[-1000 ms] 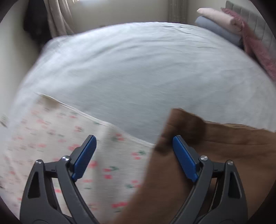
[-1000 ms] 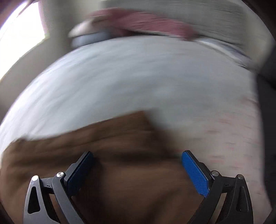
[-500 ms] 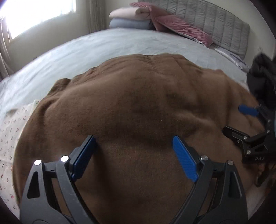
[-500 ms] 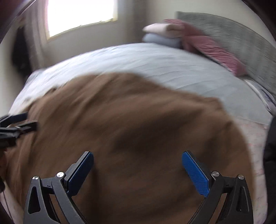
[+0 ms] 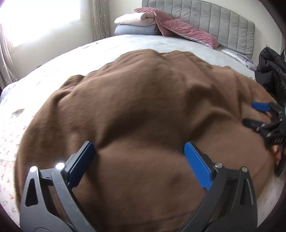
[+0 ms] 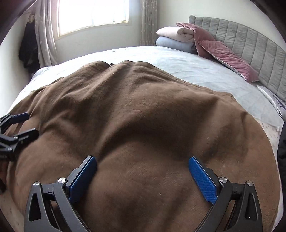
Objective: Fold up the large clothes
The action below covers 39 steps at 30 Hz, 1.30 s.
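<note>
Brown fleecy garment (image 5: 143, 100) lies rumpled, in soft ridges, on pale grey bedsheet (image 5: 135, 42). Left gripper (image 5: 139, 158) jaws, just widened, stand apart above it, clamping nothing. Right gripper (image 6: 143, 171) likewise gapes, empty.

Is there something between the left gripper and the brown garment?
No. Nothing visible lies between them: the left gripper is right over the brown garment, jaws just opened wide with the cloth bulging between them, unpinched.

Home bedroom: bed (image 6: 178, 60) with padded headboard (image 6: 250, 46), pillows (image 6: 223, 53), curtained window (image 6: 93, 14).
</note>
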Tool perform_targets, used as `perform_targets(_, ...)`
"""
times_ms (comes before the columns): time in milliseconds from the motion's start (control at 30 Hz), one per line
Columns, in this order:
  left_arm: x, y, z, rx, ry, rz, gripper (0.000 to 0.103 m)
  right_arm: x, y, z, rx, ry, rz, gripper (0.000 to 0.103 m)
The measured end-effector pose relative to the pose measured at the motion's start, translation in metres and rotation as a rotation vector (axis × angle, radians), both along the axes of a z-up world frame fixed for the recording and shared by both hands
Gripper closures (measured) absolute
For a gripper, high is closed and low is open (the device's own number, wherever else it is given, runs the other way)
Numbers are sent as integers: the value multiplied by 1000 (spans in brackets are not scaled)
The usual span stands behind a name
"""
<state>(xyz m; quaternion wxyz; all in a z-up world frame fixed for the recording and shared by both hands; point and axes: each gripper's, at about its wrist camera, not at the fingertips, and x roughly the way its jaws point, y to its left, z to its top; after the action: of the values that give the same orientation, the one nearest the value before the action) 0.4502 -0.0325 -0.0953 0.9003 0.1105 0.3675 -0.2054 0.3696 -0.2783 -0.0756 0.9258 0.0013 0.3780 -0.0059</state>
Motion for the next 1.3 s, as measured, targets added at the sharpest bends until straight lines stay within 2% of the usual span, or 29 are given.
perform_targets(100, 2, 25, -1, 19, 22, 28, 2, -11, -8, 1, 32, -2, 11, 0)
perform_targets(233, -8, 53, -1, 50, -6, 40, 2, -29, -12, 5, 41, -3, 40, 0)
perform_targets(300, -15, 63, 0, 96, -38, 43, 2, -31, -17, 4, 42, 5, 56, 0)
perform_targets(400, -19, 84, 3, 96, -43, 58, 2, -54, -36, 5, 9, 21, 54, 0)
perform_targets(467, -19, 102, 5, 102, -31, 107, 0, -78, -53, 4, -10, 4, 60, 0)
perform_targets(500, -18, 112, 3, 87, -10, 126, 0, -87, -61, 4, -22, -1, 53, 0)
perform_targets(600, -22, 151, 5, -79, 101, 214, 0, -123, -85, 10, -28, -22, 38, 0)
perform_targets(667, -37, 158, 14, -107, 95, 245, 0, -143, -94, 14, -55, -7, -23, 0)
perform_targets(700, -46, 156, 18, -87, 78, 254, 0, -151, -101, 14, -47, 43, -72, 0)
perform_targets(767, -74, 149, 32, -42, 39, 262, 0, -171, -113, 17, 19, 88, -122, 0)
perform_targets(867, -109, 138, 53, -63, 35, 265, 0, -200, -108, 41, -4, 71, -168, 0)
perform_targets(1033, -146, 110, 75, -135, 178, 223, 0, -237, -77, 100, 40, 36, -177, 0)
perform_targets(1133, -167, 85, 89, -114, 205, 198, 0, -252, -55, 123, 97, 47, -150, 0)
perform_targets(1300, -203, 67, 107, -175, 240, 196, 0, -275, -16, 159, 138, 18, -137, 0)
